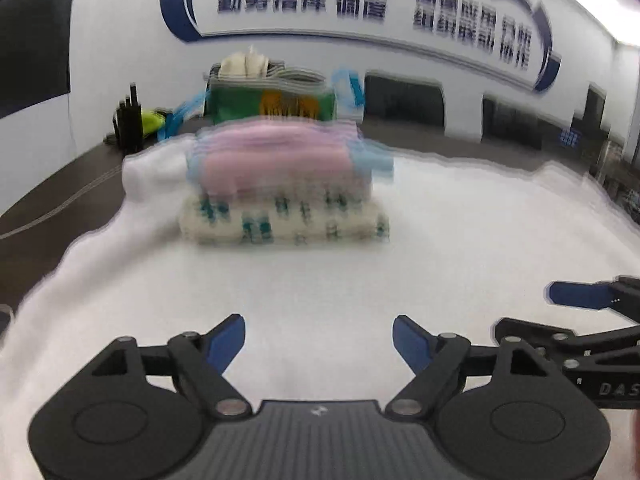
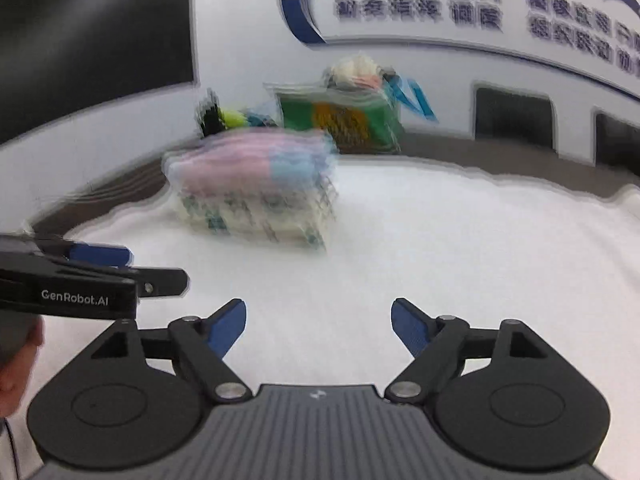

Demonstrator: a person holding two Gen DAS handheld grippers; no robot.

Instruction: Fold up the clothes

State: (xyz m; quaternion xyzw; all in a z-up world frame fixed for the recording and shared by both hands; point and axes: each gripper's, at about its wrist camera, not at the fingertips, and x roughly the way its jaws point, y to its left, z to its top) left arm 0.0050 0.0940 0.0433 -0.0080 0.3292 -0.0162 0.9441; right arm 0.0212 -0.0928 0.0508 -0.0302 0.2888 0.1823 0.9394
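A stack of folded clothes (image 1: 286, 184) sits on a white cloth (image 1: 460, 248) spread over the table: a pink and light-blue piece on top of a cream piece with teal print. The stack shows blurred in the right wrist view as well (image 2: 256, 188). My left gripper (image 1: 319, 332) hangs over the white cloth short of the stack, open, with nothing between its blue pads. My right gripper (image 2: 319, 316) is open and empty too, over the same white cloth (image 2: 460, 264). Each gripper shows at the edge of the other's view: right gripper (image 1: 576, 296), left gripper (image 2: 100, 256).
Behind the stack stands a green bag (image 1: 276, 104) stuffed with items, with blue straps. A black object and something yellow-green (image 1: 150, 120) sit at the back left on the dark tabletop (image 1: 60, 196). A white wall with blue lettering closes the back. A hand's edge (image 2: 16, 364) shows at left.
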